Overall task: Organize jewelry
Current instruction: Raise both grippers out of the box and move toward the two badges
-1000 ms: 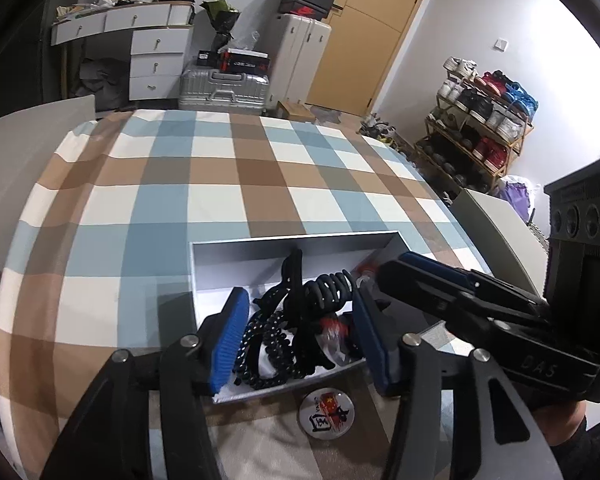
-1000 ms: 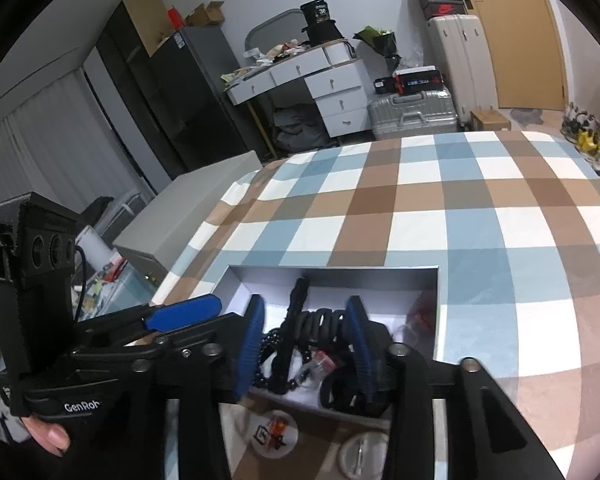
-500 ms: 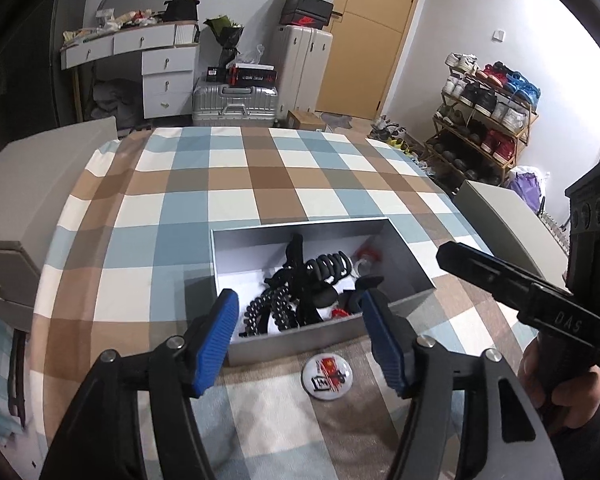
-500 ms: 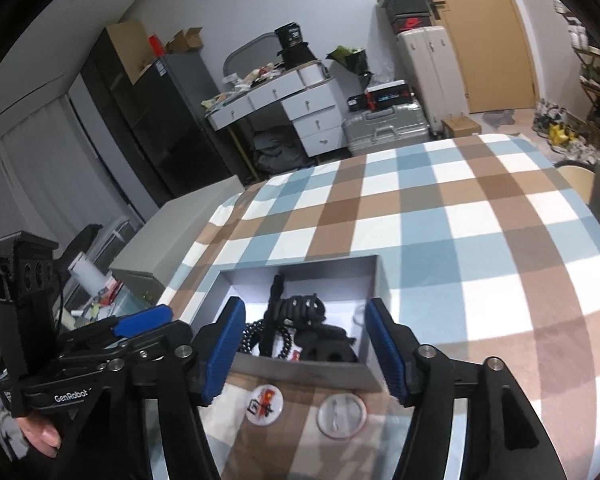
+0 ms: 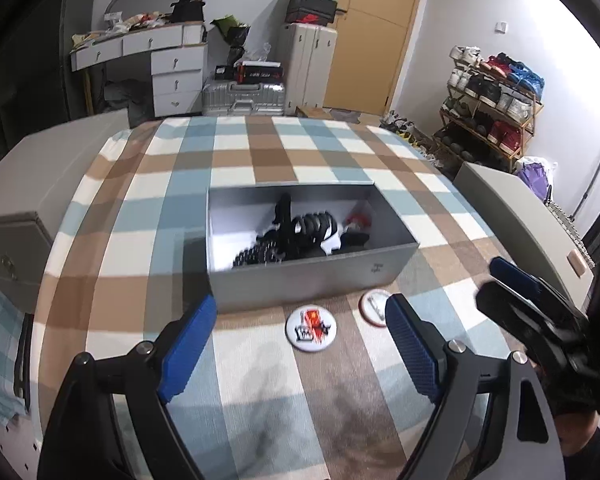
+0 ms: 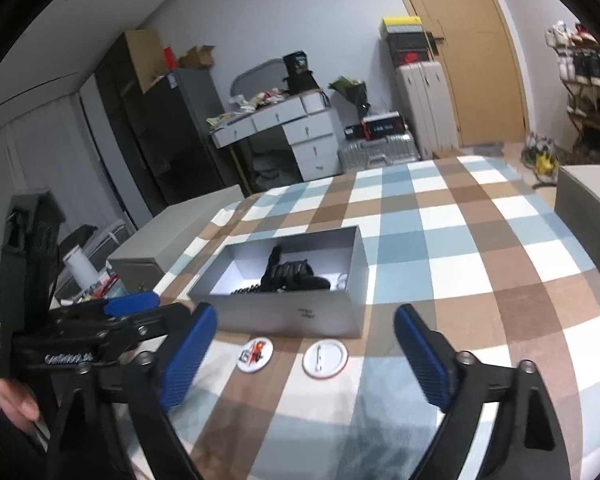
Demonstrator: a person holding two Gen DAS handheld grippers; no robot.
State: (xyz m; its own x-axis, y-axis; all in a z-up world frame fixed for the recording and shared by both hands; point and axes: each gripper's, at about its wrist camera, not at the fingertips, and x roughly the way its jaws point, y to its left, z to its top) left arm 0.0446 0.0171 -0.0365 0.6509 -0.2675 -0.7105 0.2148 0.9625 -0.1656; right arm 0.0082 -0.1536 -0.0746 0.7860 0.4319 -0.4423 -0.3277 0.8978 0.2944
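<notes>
Left gripper (image 5: 300, 344) spread wide, holding nothing, poised above the checked tablecloth (image 5: 260, 400) just short of the printed badge (image 5: 310, 330). Right gripper (image 6: 304, 354) equally wide and unloaded, with the plain-backed badge (image 6: 325, 359) between its blue pads (image 6: 420, 356). Both badges flat on the cloth, side by side, just in front of the grey box (image 5: 312, 280), apart from its near wall. Hair ties and clips (image 5: 296, 236) piled inside, box's long axis running crosswise to both grippers. Printed badge straight ahead of the left gripper, plain one nearer the right. Likely next: down onto a badge, then forward over the near wall. Thin, flat discs, probably awkward to pinch off fabric.
</notes>
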